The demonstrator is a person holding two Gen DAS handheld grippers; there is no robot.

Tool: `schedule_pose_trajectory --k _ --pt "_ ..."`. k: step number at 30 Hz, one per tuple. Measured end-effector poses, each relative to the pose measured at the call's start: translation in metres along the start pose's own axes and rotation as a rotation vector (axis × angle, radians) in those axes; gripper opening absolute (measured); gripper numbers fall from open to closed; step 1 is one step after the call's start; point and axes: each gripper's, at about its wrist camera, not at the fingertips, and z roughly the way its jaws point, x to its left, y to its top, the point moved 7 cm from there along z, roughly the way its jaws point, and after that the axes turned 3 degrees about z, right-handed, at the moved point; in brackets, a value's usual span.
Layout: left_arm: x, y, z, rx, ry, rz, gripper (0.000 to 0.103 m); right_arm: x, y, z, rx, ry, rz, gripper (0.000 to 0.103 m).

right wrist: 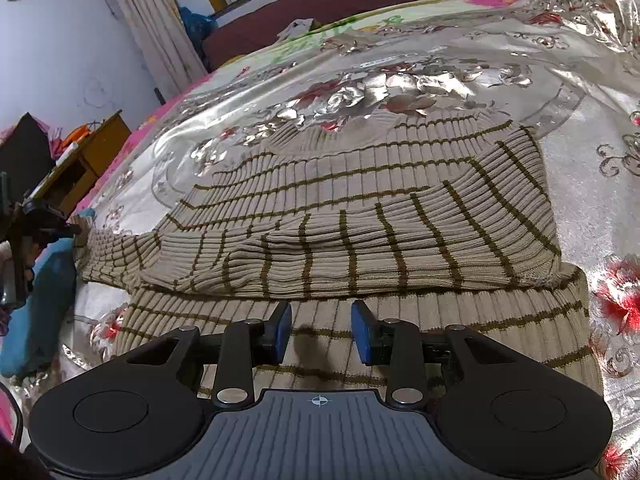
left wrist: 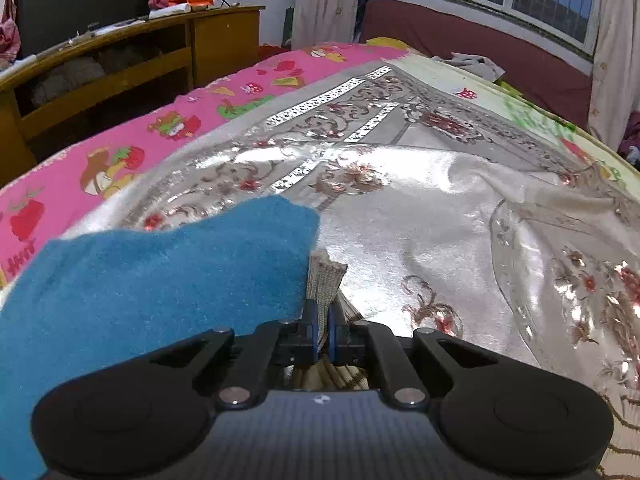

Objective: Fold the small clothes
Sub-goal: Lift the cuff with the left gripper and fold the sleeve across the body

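A beige ribbed sweater point(right wrist: 360, 208) with thin brown stripes lies flat on the shiny floral bedspread point(right wrist: 400, 80), its right sleeve folded across the body. In the left wrist view my left gripper point(left wrist: 327, 320) is shut on the sweater's left sleeve cuff point(left wrist: 326, 276), which sticks up between the blue pads. My right gripper point(right wrist: 320, 322) stands open just over the sweater's near hem, with only flat knit below the gap. The left gripper point(right wrist: 36, 228) also shows at the left edge of the right wrist view, at the end of the stretched-out sleeve.
A blue towel-like cloth point(left wrist: 160, 280) lies beside the left gripper, and the blue cloth point(right wrist: 40, 300) shows at the left of the right wrist view. A pink strawberry-print sheet point(left wrist: 120, 156) edges the bed. Beyond stand a wooden cabinet point(left wrist: 120, 68) and a maroon sofa point(left wrist: 480, 52).
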Motion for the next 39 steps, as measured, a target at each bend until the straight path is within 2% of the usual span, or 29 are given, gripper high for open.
schedule_pose_trajectory --k 5,7,10,15,19,21,24,26,28,33,39 --pt "-0.015 0.003 -0.018 -0.008 -0.083 -0.009 0.011 -0.003 0.001 -0.003 -0.008 0.012 0.025 0.033" --pt "-0.028 0.001 -0.033 -0.004 -0.154 -0.012 0.01 -0.005 0.001 -0.004 -0.012 0.019 0.039 0.033" --pt "-0.059 -0.01 -0.06 0.037 -0.34 -0.048 0.01 -0.009 0.001 -0.008 -0.019 0.033 0.068 0.033" --pt "-0.153 -0.051 -0.12 0.107 -0.633 0.079 0.01 -0.017 0.001 -0.016 -0.03 0.039 0.108 0.034" --pt "-0.224 -0.101 -0.149 0.181 -0.796 0.186 0.01 -0.026 0.002 -0.025 -0.032 0.055 0.161 0.034" --pt "-0.246 -0.129 -0.153 0.22 -0.824 0.232 0.01 -0.031 0.002 -0.027 -0.024 0.069 0.198 0.034" --pt "-0.263 -0.172 -0.15 0.292 -0.816 0.303 0.01 -0.04 0.0 -0.026 0.006 0.102 0.278 0.034" --pt "-0.261 -0.192 -0.152 0.314 -0.799 0.338 0.011 -0.045 -0.003 -0.024 0.028 0.122 0.332 0.037" --pt "-0.252 -0.204 -0.159 0.304 -0.781 0.358 0.011 -0.045 -0.004 -0.022 0.047 0.146 0.366 0.038" --pt "-0.209 -0.2 -0.172 0.22 -0.729 0.332 0.019 -0.025 0.006 -0.012 0.052 0.179 0.33 0.038" --pt "-0.164 -0.184 -0.161 0.137 -0.652 0.246 0.025 0.004 0.029 0.015 0.052 0.18 0.256 0.038"
